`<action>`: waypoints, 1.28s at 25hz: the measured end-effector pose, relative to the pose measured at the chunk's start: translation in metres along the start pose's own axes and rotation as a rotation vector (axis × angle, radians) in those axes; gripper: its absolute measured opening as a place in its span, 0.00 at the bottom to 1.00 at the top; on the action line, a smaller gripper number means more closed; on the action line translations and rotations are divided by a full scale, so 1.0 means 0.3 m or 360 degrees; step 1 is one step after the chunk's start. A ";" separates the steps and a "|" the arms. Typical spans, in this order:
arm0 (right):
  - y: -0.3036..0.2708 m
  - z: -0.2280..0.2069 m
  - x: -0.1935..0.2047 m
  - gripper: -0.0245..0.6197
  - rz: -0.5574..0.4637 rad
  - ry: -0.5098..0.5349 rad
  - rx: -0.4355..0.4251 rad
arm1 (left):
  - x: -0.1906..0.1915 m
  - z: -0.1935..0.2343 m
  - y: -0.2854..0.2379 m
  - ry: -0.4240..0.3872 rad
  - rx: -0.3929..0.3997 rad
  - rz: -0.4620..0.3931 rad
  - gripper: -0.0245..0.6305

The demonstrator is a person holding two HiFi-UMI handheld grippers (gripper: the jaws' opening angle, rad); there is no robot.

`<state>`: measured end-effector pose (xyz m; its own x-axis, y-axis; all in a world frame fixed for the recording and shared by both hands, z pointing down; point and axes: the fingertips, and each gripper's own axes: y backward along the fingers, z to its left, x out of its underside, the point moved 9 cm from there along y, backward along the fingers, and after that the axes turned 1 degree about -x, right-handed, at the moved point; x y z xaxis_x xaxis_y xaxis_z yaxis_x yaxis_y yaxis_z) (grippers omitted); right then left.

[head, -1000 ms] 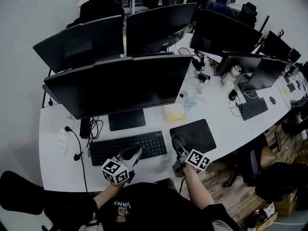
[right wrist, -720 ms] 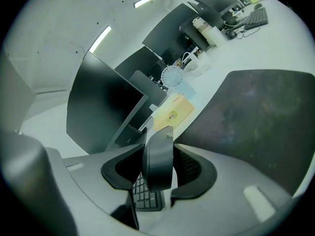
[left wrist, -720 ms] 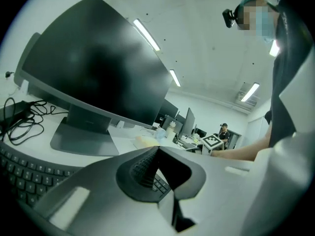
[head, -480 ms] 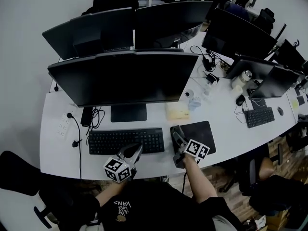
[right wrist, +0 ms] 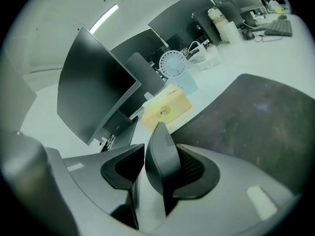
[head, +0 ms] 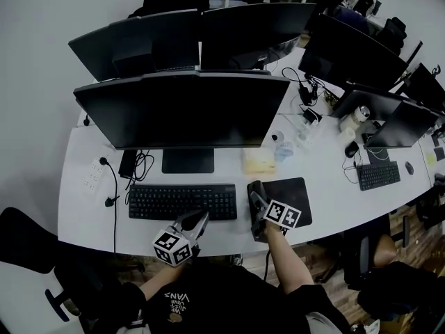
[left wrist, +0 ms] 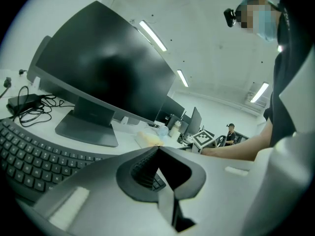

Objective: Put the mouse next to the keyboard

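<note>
A dark mouse [right wrist: 161,156] stands on its side between the jaws of my right gripper [right wrist: 160,149], which is shut on it. In the head view that gripper [head: 255,197] hovers over the left edge of the black mouse pad [head: 292,192], just right of the black keyboard [head: 182,202], with the mouse [head: 254,188] at its tip. My left gripper [head: 200,220] hangs near the desk's front edge, below the keyboard's right half. Its jaws [left wrist: 156,149] meet with nothing between them. Keyboard keys [left wrist: 24,154] show at the left of the left gripper view.
A large monitor [head: 184,110] stands behind the keyboard. A yellow tissue box [head: 255,161] lies behind the mouse pad, with a small white fan [right wrist: 173,63] further back. A power strip [head: 91,178] and cables lie at the left. More monitors and a second keyboard [head: 379,175] fill the right.
The head view has shifted, so the desk sits higher and more centred. The right gripper has edged slightly forward with the mouse. The left gripper stays where it was.
</note>
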<state>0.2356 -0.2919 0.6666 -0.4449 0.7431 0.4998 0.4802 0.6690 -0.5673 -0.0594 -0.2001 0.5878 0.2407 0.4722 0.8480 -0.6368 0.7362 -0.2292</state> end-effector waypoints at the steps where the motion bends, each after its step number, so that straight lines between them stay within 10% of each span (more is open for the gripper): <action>1: 0.002 -0.001 -0.006 0.33 0.0003 0.0035 0.0021 | 0.001 -0.002 0.000 0.0003 -0.0001 0.0000 0.04; 17: 0.020 0.020 0.004 0.53 0.0249 0.0680 0.0245 | 0.031 -0.065 0.027 0.0017 -0.0105 -0.0049 0.04; 32: 0.126 0.074 -0.041 0.54 0.0127 0.0891 0.0037 | 0.071 -0.173 0.087 -0.0012 -0.0312 -0.0200 0.04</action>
<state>0.2424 -0.2761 0.6245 0.0642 0.6888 0.7221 0.4765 0.6146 -0.6286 -0.0329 -0.1458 0.5750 0.3033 0.3675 0.8791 -0.4473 0.8696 -0.2092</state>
